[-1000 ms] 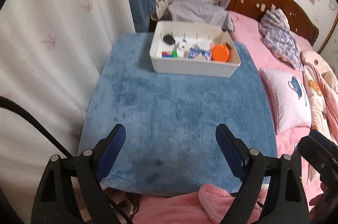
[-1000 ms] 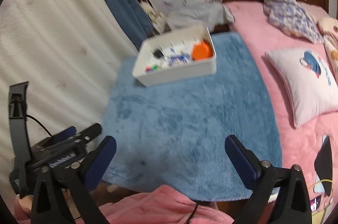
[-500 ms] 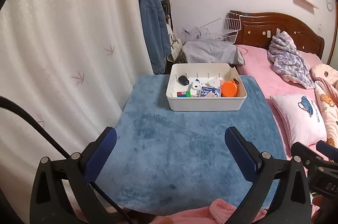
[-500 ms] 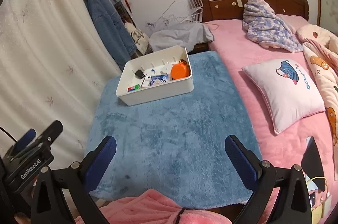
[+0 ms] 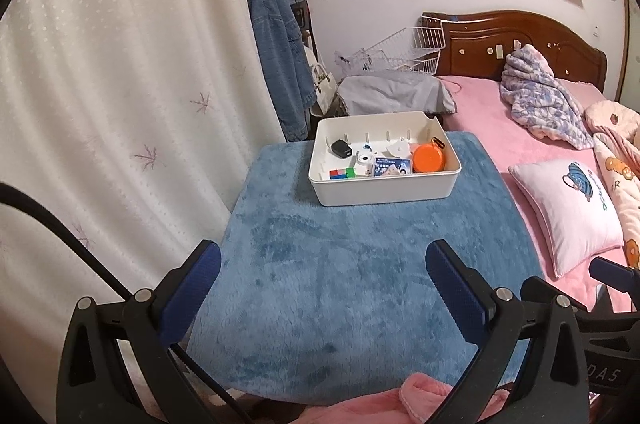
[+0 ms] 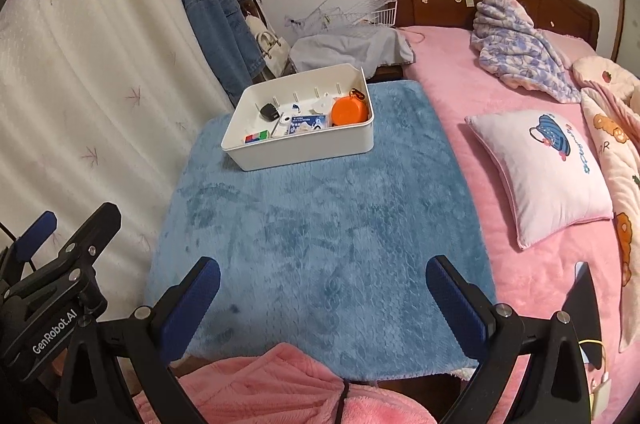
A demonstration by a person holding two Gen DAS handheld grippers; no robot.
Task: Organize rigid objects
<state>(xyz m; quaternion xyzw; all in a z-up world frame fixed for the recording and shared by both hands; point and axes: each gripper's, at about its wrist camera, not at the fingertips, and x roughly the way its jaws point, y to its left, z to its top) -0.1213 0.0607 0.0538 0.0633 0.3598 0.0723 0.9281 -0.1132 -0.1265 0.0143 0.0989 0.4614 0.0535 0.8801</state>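
Observation:
A white plastic bin (image 5: 384,191) (image 6: 304,148) stands at the far end of a blue plush mat (image 5: 352,264) (image 6: 320,224). Inside lie an orange round case (image 5: 429,159) (image 6: 349,110), a black key fob (image 5: 341,148) (image 6: 269,111), a colour cube (image 5: 342,174) (image 6: 256,136), a small white camera-like toy (image 5: 364,163) and a blue-white packet (image 5: 392,168) (image 6: 306,123). My left gripper (image 5: 320,276) hovers open over the near mat, nothing between its fingers. My right gripper (image 6: 320,284) is likewise open and empty, with the left one visible at its lower left.
A pale curtain (image 5: 120,84) hangs along the left. A denim jacket (image 5: 276,60) hangs on a coat rack behind the mat. The pink bed (image 6: 500,84) with a pillow (image 6: 548,172) and crumpled blankets lies right. Pink fleece clothing (image 6: 272,388) shows at the bottom edge.
Both views have pulled back and tilted up, so the bin sits farther away and the wall shelves show. The left jaws widened slightly; the right jaws stayed wide.

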